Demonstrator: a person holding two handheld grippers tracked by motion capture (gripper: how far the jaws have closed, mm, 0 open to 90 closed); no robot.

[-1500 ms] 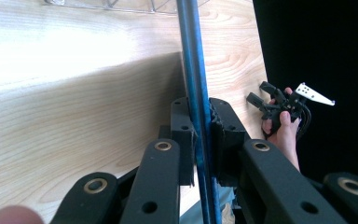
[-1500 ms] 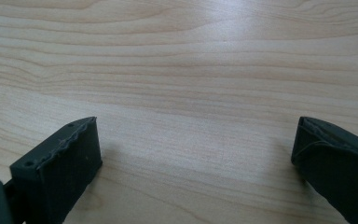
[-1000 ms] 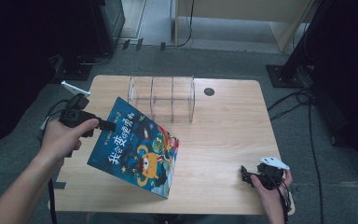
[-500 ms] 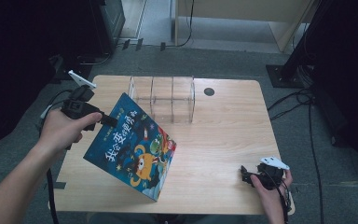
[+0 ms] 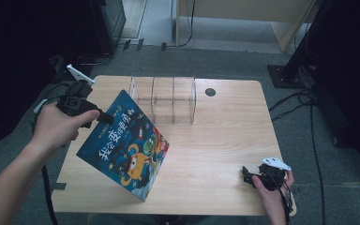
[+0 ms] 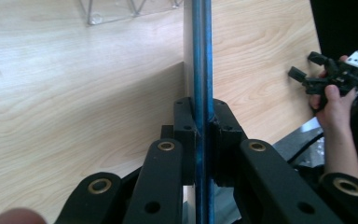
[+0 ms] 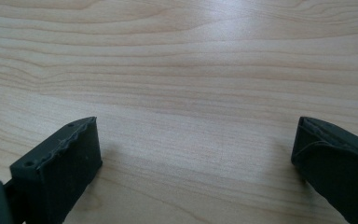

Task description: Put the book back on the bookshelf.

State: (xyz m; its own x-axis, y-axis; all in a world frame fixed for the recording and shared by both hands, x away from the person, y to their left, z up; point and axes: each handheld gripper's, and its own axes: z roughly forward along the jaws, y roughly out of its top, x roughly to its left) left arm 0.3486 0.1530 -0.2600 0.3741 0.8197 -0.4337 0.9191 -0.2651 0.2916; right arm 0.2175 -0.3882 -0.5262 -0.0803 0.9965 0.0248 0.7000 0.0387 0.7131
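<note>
Thin glossy blue book (image 5: 126, 150) clamped, left hand-held gripper (image 5: 104, 117).

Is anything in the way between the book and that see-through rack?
Nothing visible. The left gripper is shut on the picture book, tilted with its lower corner on the table. The clear rack stands just behind it, with bare wood between them.

The high view looked forward and down from above the person's side, taking in the whole wooden surface (image 5: 215, 140). The left gripper view sat close behind its jaws, facing across the surface toward the right gripper (image 6: 307, 77), which the high view shared near the front right corner. The right gripper view hung very near the surface, looking along the bare wood.
</note>
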